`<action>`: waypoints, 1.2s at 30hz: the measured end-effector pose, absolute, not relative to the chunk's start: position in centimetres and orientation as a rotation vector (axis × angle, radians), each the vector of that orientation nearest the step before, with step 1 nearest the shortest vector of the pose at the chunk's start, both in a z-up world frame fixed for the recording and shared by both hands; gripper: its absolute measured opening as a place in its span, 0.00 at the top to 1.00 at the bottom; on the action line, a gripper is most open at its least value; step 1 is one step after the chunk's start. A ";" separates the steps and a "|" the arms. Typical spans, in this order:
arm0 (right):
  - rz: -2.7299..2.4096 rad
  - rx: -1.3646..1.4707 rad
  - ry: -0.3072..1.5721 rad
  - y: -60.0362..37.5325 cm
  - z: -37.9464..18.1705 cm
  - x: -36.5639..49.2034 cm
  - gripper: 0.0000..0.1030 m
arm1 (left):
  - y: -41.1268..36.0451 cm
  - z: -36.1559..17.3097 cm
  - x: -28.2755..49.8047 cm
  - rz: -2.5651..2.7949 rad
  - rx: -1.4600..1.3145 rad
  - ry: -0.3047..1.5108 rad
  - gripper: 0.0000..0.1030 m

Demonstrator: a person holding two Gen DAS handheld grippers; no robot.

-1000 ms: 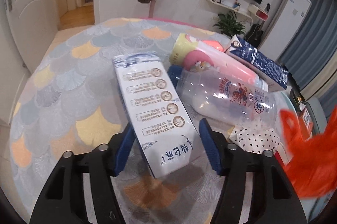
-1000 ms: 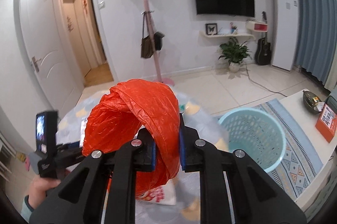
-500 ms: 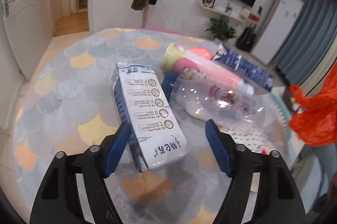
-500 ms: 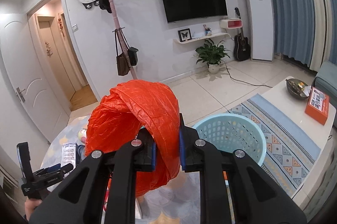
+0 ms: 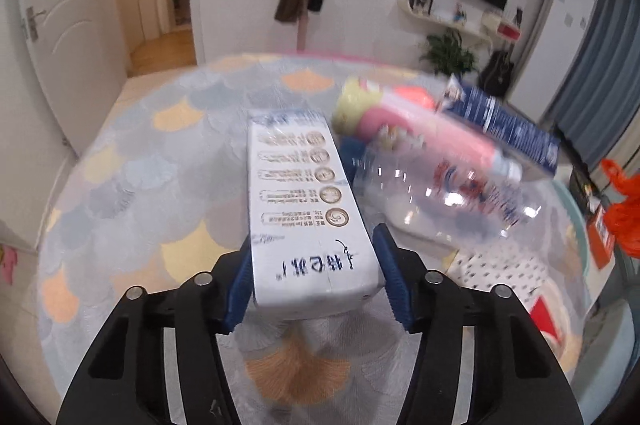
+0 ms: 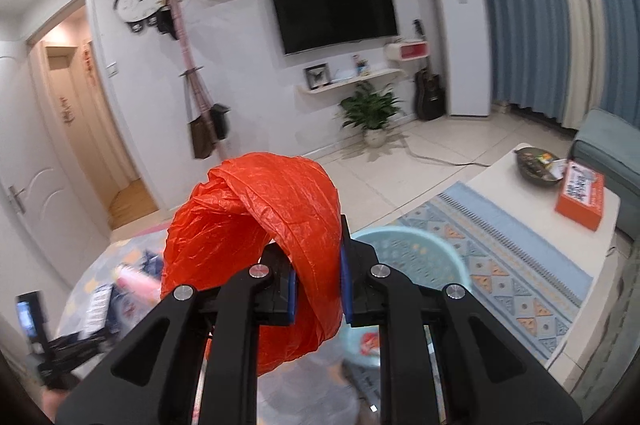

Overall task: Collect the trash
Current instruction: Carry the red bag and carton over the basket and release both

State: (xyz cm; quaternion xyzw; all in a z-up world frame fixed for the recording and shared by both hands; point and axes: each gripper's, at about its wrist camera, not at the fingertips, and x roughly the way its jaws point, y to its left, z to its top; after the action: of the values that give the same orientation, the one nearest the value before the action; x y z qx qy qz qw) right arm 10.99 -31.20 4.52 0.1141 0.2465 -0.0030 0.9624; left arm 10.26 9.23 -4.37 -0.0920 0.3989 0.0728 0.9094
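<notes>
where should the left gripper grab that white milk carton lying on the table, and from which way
Grip the white carton across its two long flat sides near the end closest to the camera, coming in along its length from that end. It lies on its side, pointing away. The left gripper has just been closing there, pads against both sides. The clear bottle crowds the far right.

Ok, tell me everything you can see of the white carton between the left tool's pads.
The white rectangular paperboard carton lies lengthwise, pointing away from the camera, over the round scallop-patterned table. Its top face carries a column of grey text rows, each ending in a gold round seal, with dark blue handwritten-style characters near the close end and blue print at the far end. The left tool has just closed its jaws; the blue pads press its near end on both sides. Whether its far end rests on the table is unclear.
</notes>
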 end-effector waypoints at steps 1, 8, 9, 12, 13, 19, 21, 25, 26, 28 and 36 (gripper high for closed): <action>-0.047 0.221 0.491 -31.7 4.3 11.4 0.86 | 9.1 -3.5 9.8 0.151 -0.190 0.795 0.49; -0.280 0.160 0.492 -34.2 1.0 15.2 0.86 | 5.9 1.7 8.1 0.043 -0.190 0.639 0.49; -0.306 0.150 0.499 -34.5 0.3 15.6 0.86 | 5.1 2.3 8.1 0.021 -0.187 0.625 0.49; -0.366 0.128 0.539 -35.2 -2.3 17.5 0.86 | 2.4 3.6 8.4 -0.050 -0.173 0.594 0.49; -0.378 0.120 0.558 -35.4 -3.2 18.3 0.86 | 1.6 3.9 8.7 -0.076 -0.169 0.590 0.49; -0.400 0.128 0.667 -36.7 -7.5 21.2 0.86 | -4.5 4.4 11.4 -0.251 -0.160 0.615 0.49; -0.395 0.137 0.698 -37.1 -8.5 21.7 0.86 | -6.8 4.2 12.7 -0.306 -0.147 0.628 0.49; -0.365 0.162 0.762 -38.2 -10.1 22.5 0.80 | -11.7 2.5 15.6 -0.394 -0.137 0.686 0.49; -0.356 0.166 0.771 -38.4 -10.4 22.6 0.77 | -12.3 2.1 16.2 -0.409 -0.141 0.700 0.49; -0.335 0.172 0.787 -38.5 -10.8 22.6 0.69 | -14.3 1.0 17.4 -0.449 -0.157 0.737 0.49; -0.258 0.224 0.813 -40.1 -11.1 21.4 0.48 | -18.1 -2.0 20.8 -0.513 -0.166 0.805 0.49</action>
State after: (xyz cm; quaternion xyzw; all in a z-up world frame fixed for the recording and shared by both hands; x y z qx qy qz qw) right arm 21.36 -40.13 -11.08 0.1085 0.3933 -0.1249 0.9044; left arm 20.77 -18.06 -1.99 -0.0796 0.3869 -0.2468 0.8849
